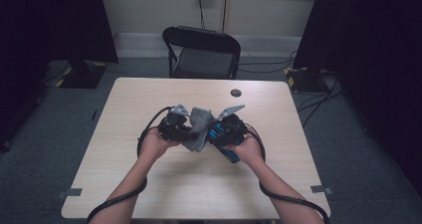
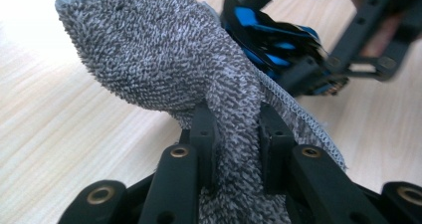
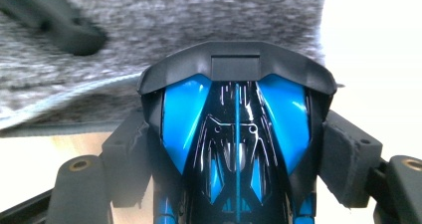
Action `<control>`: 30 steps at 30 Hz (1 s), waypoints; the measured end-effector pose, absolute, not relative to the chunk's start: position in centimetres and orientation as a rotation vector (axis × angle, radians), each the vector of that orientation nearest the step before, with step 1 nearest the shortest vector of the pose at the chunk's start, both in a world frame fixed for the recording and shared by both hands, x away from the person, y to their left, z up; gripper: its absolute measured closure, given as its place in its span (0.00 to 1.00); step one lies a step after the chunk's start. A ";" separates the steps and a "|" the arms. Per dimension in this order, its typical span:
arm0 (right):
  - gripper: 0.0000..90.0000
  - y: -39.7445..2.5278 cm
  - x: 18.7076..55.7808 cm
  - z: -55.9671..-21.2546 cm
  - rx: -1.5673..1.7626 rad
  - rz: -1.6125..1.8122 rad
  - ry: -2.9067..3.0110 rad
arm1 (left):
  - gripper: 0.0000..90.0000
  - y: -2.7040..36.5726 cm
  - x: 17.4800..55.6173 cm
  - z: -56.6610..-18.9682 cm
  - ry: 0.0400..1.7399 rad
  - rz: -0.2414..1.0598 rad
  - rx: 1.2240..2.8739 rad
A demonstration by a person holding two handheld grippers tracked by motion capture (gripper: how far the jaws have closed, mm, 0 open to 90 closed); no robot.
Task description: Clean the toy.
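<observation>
My left gripper (image 2: 238, 134) clamps the grey cloth (image 2: 164, 55) | my right gripper (image 3: 238, 149) clamps the blue-black toy car (image 3: 236, 134) | cloth touches the car's nose, both held above the table (image 1: 149, 184) centre

Both grippers (image 1: 175, 127) (image 1: 226, 132) clamped, nearly touching

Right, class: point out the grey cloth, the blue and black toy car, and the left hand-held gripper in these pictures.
grey cloth (image 2: 164, 59), left gripper view, on its fuzzy upper fold.
blue and black toy car (image 3: 236, 129), right gripper view, on its glossy middle.
left hand-held gripper (image 2: 238, 134), left gripper view, midway between the fingertips clamping the cloth.
</observation>
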State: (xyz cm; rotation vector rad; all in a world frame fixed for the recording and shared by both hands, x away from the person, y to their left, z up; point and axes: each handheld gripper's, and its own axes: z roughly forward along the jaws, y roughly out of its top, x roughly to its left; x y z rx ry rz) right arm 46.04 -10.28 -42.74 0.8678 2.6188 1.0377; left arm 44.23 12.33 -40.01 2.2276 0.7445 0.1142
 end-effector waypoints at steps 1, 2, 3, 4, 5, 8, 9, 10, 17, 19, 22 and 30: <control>0.28 -10.4 46.1 -42.8 0.873 1.035 2.613 | 0.82 12.4 44.1 -40.0 0.744 0.116 2.224; 0.28 -10.5 46.2 -42.8 0.880 1.036 2.610 | 0.82 12.5 43.9 -40.0 0.742 0.104 2.231; 0.28 -10.5 46.3 -42.8 0.885 1.034 2.609 | 0.82 12.5 43.8 -40.1 0.737 0.101 2.225; 0.28 -10.6 46.4 -42.8 0.889 1.032 2.608 | 0.82 12.6 43.6 -40.2 0.727 0.099 2.233; 0.28 -10.7 46.5 -42.8 0.897 1.027 2.604 | 0.82 12.6 43.3 -40.2 0.722 0.093 2.237; 0.28 -10.9 46.7 -42.8 0.908 1.025 2.595 | 0.82 12.8 42.9 -40.5 0.710 0.084 2.239; 0.28 -11.0 46.7 -42.8 0.910 1.024 2.594 | 0.82 12.9 42.7 -40.6 0.707 0.079 2.242; 0.28 -11.0 46.8 -42.7 0.915 1.021 2.588 | 0.82 13.0 42.6 -40.7 0.704 0.072 2.246; 0.28 -11.7 47.2 -42.3 0.941 1.036 2.560 | 0.82 14.2 41.8 -41.7 0.694 0.057 2.306; 0.28 -12.0 47.4 -42.1 0.953 1.046 2.552 | 0.82 14.7 41.9 -41.8 0.721 0.058 2.299; 0.28 -12.0 47.4 -41.7 0.947 1.052 2.549 | 0.82 15.6 42.5 -41.7 0.834 0.101 2.243; 0.28 -11.2 46.8 -40.8 0.902 1.076 2.550 | 0.82 15.4 44.1 -41.2 0.908 0.186 2.198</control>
